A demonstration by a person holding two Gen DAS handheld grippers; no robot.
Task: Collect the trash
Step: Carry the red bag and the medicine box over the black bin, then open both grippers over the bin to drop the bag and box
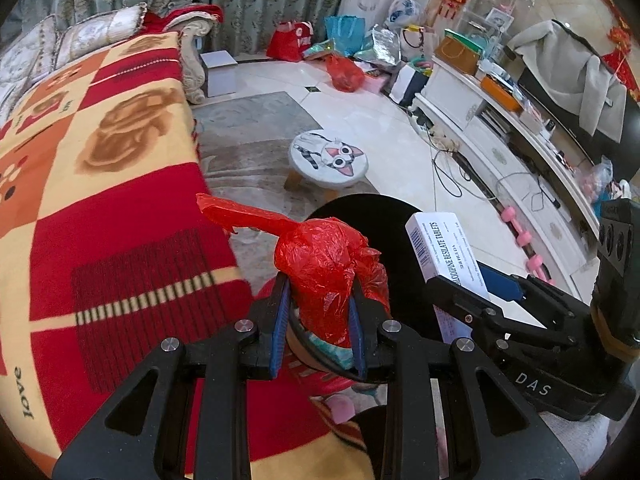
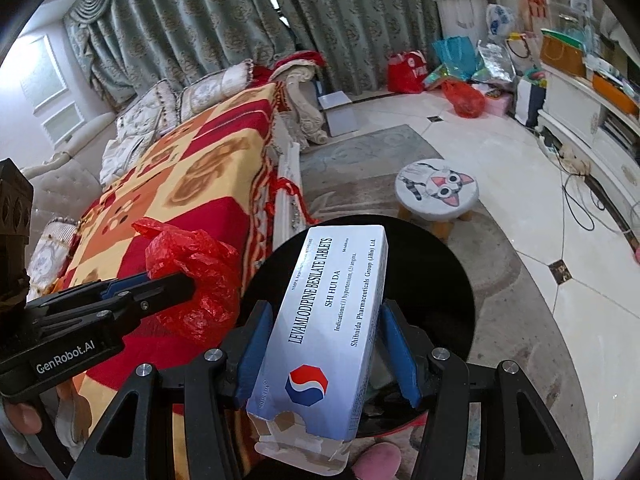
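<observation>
Left gripper (image 1: pixel 318 320) clamps crumpled red plastic bag (image 1: pixel 324 268); right gripper (image 2: pixel 324 350) pinches tablet box (image 2: pixel 328 320) across its width. Both sit above the black bin (image 2: pixel 452 280), right of the sofa blanket (image 1: pixel 100 168). Judgement: centre each over the opening before releasing, 1 item at a time.

A home living room: a sofa (image 2: pixel 192 168) under a patterned blanket at nine o'clock, heavy curtains (image 2: pixel 224 28) at twelve, a cat-print stool (image 2: pixel 437 189) on the tiled floor (image 2: pixel 500 168), a white TV cabinet (image 1: pixel 480 128) at three.
</observation>
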